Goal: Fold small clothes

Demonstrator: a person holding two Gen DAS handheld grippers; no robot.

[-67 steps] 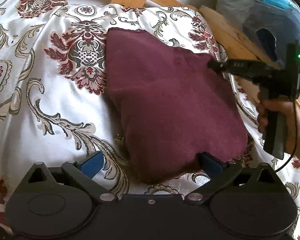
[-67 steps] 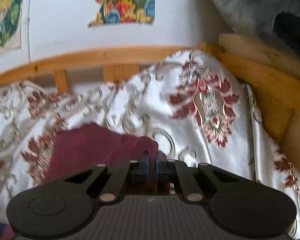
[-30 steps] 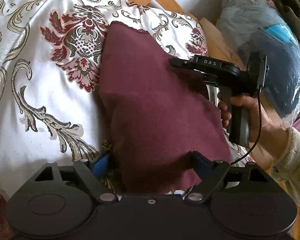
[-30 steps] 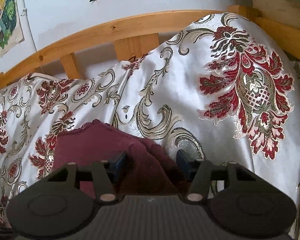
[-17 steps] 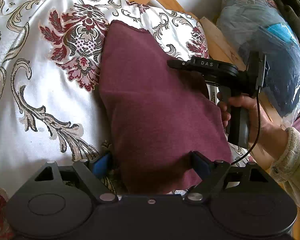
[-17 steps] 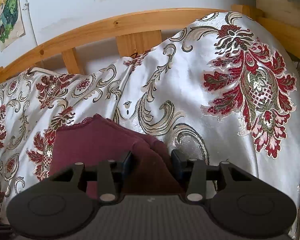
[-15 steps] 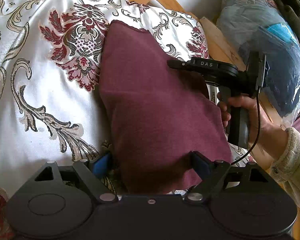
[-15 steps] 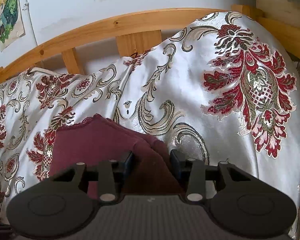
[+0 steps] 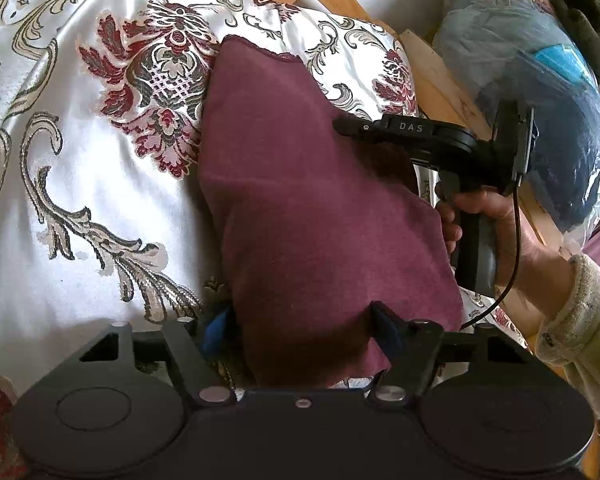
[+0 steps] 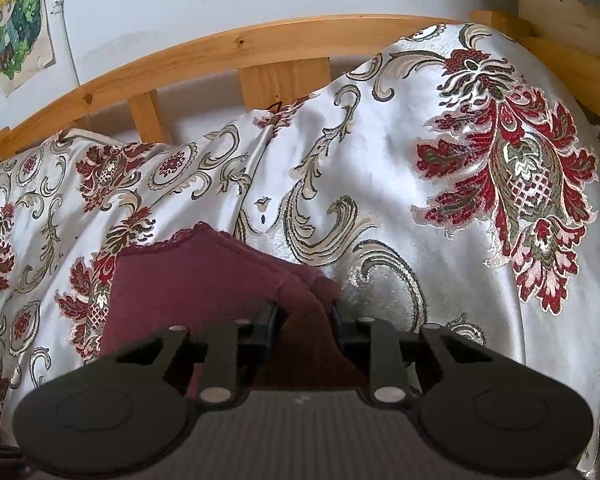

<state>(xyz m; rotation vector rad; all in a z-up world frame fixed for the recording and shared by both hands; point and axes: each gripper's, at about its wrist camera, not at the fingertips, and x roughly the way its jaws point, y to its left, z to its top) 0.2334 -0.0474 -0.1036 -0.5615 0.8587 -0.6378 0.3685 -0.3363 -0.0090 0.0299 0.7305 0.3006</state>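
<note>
A small maroon garment [image 9: 308,216] lies on a white bedspread with red floral patterns [image 9: 80,184]. My left gripper [image 9: 300,320] is open, its fingers on either side of the garment's near edge. My right gripper [image 10: 304,316] is partly open around a raised fold of the same maroon garment [image 10: 204,280] at its far right corner, jaws not pressed together. The right gripper also shows in the left wrist view [image 9: 348,126], over the garment's right side, held by a hand.
A wooden bed frame [image 10: 260,44] runs along the wall behind the bedspread. A plastic-wrapped blue bundle [image 9: 540,80] sits past the bed's right rail. Posters [image 10: 20,24] hang on the wall.
My right gripper opened from its shut grip on the garment corner, then narrowed a little around the fold. My left gripper moved in closer over the near edge and stayed open.
</note>
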